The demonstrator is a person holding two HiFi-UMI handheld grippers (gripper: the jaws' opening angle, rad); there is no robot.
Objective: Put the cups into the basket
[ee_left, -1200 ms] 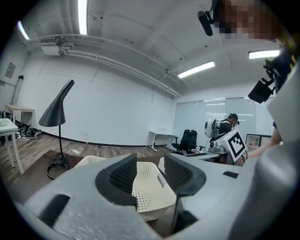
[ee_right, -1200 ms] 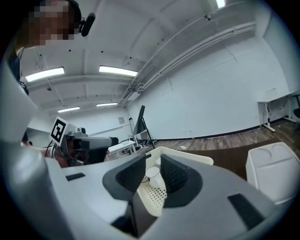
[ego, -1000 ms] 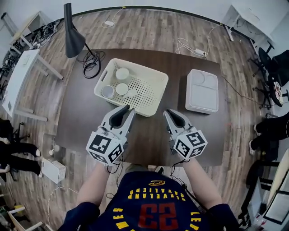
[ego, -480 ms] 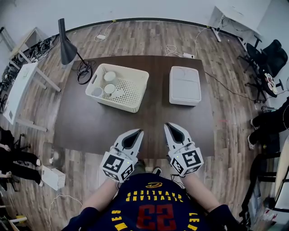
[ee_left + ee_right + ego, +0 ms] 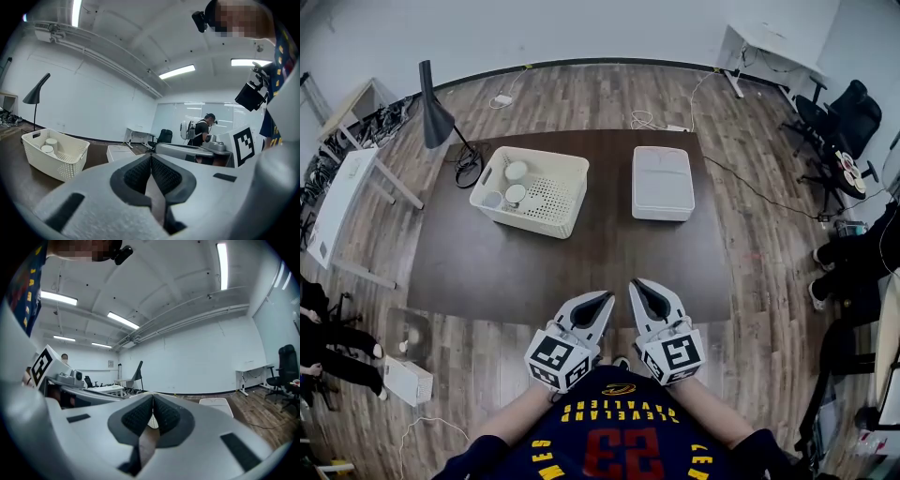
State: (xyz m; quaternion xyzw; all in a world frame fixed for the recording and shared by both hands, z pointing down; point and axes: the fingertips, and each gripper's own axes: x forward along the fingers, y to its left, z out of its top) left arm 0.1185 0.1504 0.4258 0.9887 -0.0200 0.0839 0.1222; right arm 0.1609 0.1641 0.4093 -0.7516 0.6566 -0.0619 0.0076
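Head view: three white cups (image 5: 515, 193) at the left end of the white perforated plastic basket (image 5: 546, 195) on the dark brown desk (image 5: 534, 262), left claw (image 5: 602, 300) and right claw (image 5: 639, 286) clenched empty over its near edge, left gripper view alone: distant person wearing a backpack (image 5: 201, 131)

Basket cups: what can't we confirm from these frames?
Head view: cups too small to tell upright from tipped.
Left gripper view: basket wall hides all but the cup tops.
Right gripper view: the shut right gripper blocks the basket; only a sliver shows.
Head view: white tray too small to tell lid from box.
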